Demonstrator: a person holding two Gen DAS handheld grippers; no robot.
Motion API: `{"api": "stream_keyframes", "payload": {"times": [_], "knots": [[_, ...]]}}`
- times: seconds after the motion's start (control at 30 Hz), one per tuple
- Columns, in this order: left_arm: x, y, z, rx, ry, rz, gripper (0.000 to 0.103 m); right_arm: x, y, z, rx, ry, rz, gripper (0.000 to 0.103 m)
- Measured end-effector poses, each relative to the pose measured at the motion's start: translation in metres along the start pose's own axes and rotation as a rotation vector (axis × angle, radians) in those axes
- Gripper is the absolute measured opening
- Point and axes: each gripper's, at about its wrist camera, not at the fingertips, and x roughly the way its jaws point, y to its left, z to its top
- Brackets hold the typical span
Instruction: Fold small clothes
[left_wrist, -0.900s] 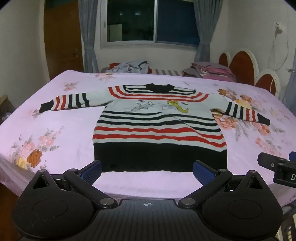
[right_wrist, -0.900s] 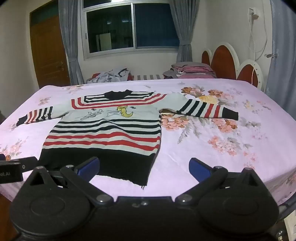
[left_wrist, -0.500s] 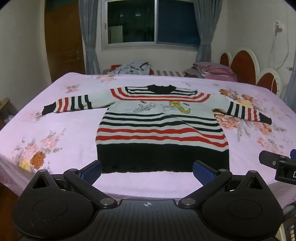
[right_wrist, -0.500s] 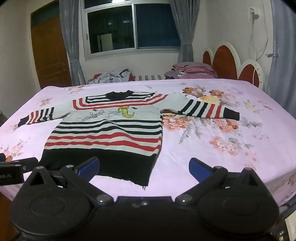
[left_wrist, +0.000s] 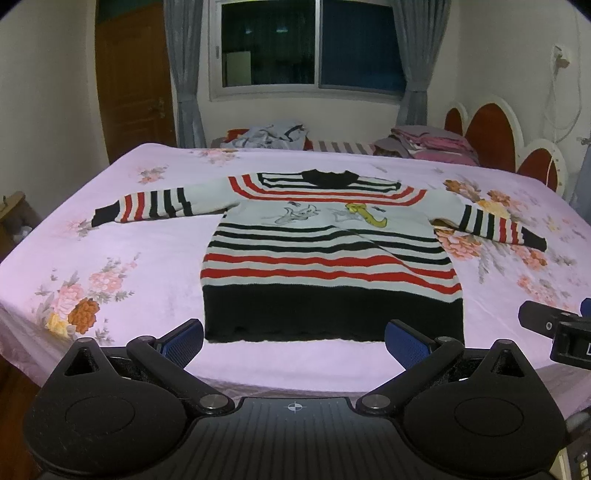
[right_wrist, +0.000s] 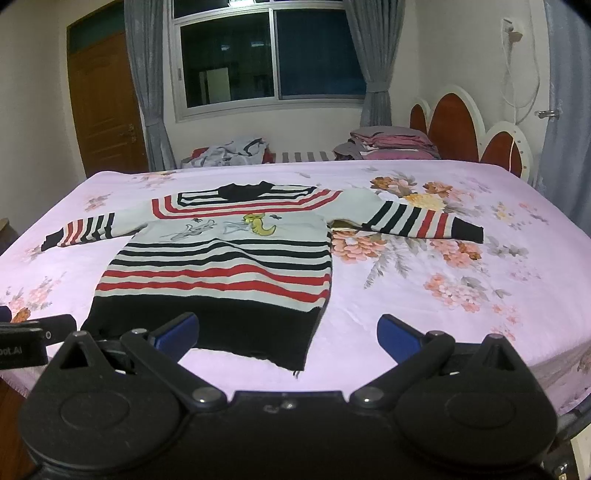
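Note:
A small striped sweater (left_wrist: 328, 254) (right_wrist: 225, 269), white with red and black bands and a black hem, lies flat and face up on the pink floral bedspread (left_wrist: 122, 251), both sleeves spread sideways. My left gripper (left_wrist: 293, 338) hangs open just short of the black hem, nothing between its blue pads. My right gripper (right_wrist: 288, 332) is open too, above the hem's right corner, empty. Each gripper's tip shows at the edge of the other's view: the right gripper (left_wrist: 554, 325) and the left gripper (right_wrist: 33, 332).
Loose clothes (left_wrist: 269, 136) and a folded pink pile (left_wrist: 432, 146) lie beyond the far side of the bed. A red and white headboard (right_wrist: 476, 129) stands at the right, a wooden door (right_wrist: 107, 107) at the back left. The bed's near edge (left_wrist: 295, 384) runs under both grippers.
The sweater sits slightly farther right and lower in both views than a second ago, a small drift of both grippers. Jaws stay wide; the sweater has not moved.

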Motion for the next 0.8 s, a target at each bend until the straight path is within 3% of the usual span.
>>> {"api": "stream_keyframes", "payload": {"times": [0.8], "knots": [[-0.0012,0.0053,-0.0034,0.002,0.0,0.01,0.103,0.0007,0.0043,0.0003,-0.004,-0.001,0.004,0.103]]}}
